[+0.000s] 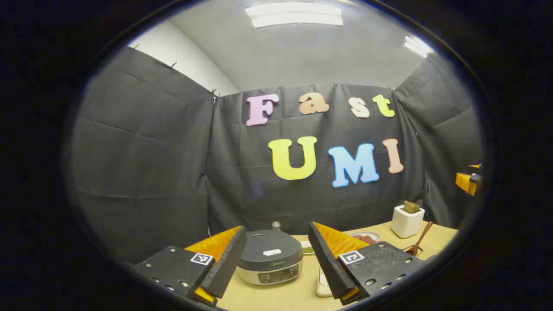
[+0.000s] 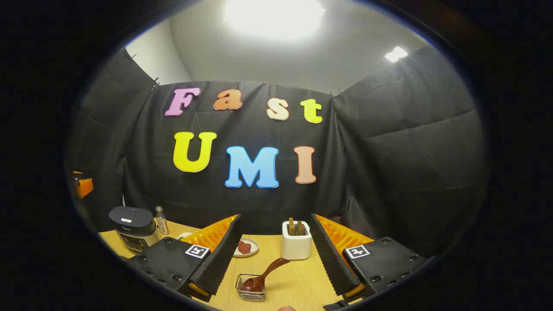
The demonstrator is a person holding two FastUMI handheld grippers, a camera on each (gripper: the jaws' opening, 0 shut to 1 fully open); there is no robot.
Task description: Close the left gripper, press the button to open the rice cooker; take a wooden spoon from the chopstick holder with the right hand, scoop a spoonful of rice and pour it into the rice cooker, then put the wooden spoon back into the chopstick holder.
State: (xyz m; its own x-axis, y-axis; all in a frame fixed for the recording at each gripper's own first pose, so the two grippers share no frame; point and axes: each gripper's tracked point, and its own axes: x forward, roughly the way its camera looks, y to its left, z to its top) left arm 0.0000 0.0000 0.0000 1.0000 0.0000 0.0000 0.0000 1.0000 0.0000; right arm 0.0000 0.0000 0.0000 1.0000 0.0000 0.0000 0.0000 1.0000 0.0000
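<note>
**Two grippers hovering open over the tan surface, spoon resting in a wire basket**

Two sets of fingers are standing wide apart with nothing between them. In the left gripper view, the left gripper point(image 1: 276, 259) is hanging above the pale wooden surface point(image 1: 281, 298), and the round grey rice cooker with a dark domed lid point(image 1: 270, 257) is sitting between its fingers farther off, lid down, a white oval button on top and its control panel facing the camera. A small bottle point(image 1: 275, 225) is standing just behind the cooker.

In the right gripper view, the right gripper point(image 2: 276, 255) is hovering with its fingers equally spread and holding nothing. Between them, the dark brown wooden spoon point(image 2: 263, 276) is lying with its bowl down in a small square wire basket point(image 2: 250, 291); its handle is slanting up and to the right, its long axis pointing toward the white square chopstick holder point(image 2: 296, 244), which is standing upright just beyond the handle's tip with short wooden pieces sticking out of its top. A small white plate with reddish-brown pieces point(image 2: 246, 247) is sitting to the left of the holder. The same cooker is showing far left in this view, well apart from the spoon.

At the right of the left gripper view, the holder and the leaning spoon are sitting near the surface's far corner.
</note>
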